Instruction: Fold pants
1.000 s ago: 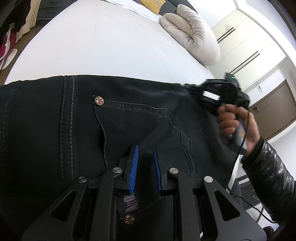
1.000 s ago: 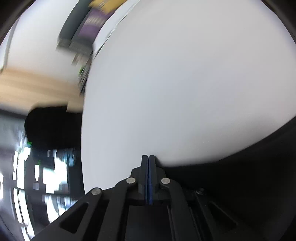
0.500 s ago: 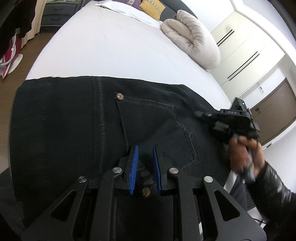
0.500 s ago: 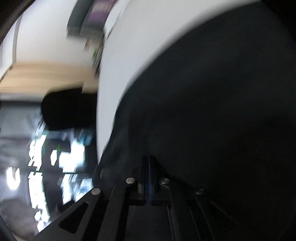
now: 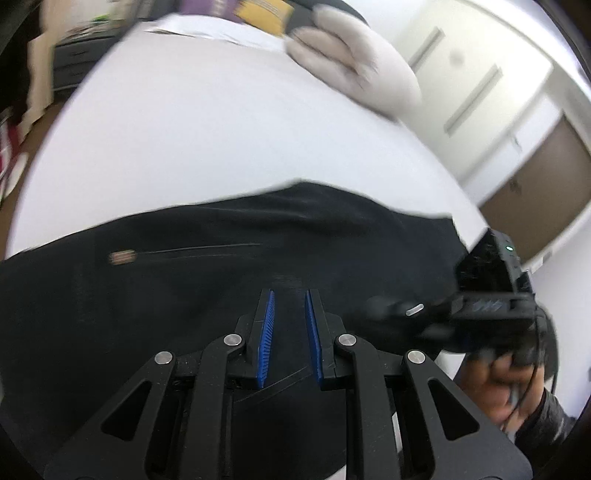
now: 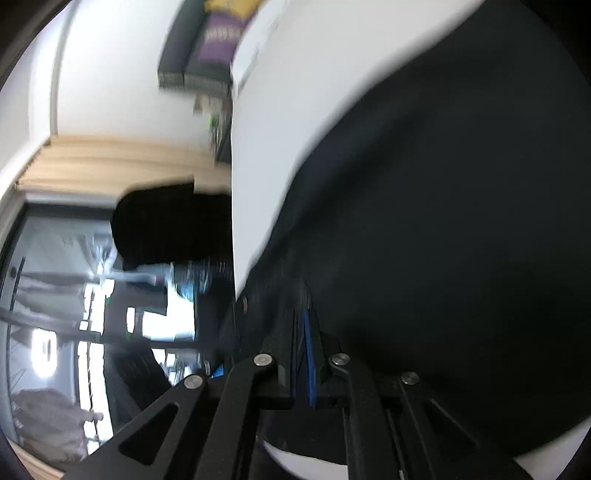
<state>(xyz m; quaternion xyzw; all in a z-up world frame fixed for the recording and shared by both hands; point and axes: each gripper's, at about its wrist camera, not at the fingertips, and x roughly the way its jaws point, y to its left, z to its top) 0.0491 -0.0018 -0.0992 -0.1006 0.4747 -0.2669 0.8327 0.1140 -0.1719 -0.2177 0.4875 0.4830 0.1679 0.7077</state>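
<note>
matt black denim pants (image 5: 207, 266)

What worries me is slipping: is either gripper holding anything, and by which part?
Right gripper pinches the pants at their side edge; left gripper: cannot tell.

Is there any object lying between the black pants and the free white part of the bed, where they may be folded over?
Nothing visible does. Beyond the far edge of the pants the bed shows only bare white sheet. The beige duvet roll and the pillows lie far back at the head end.
</note>
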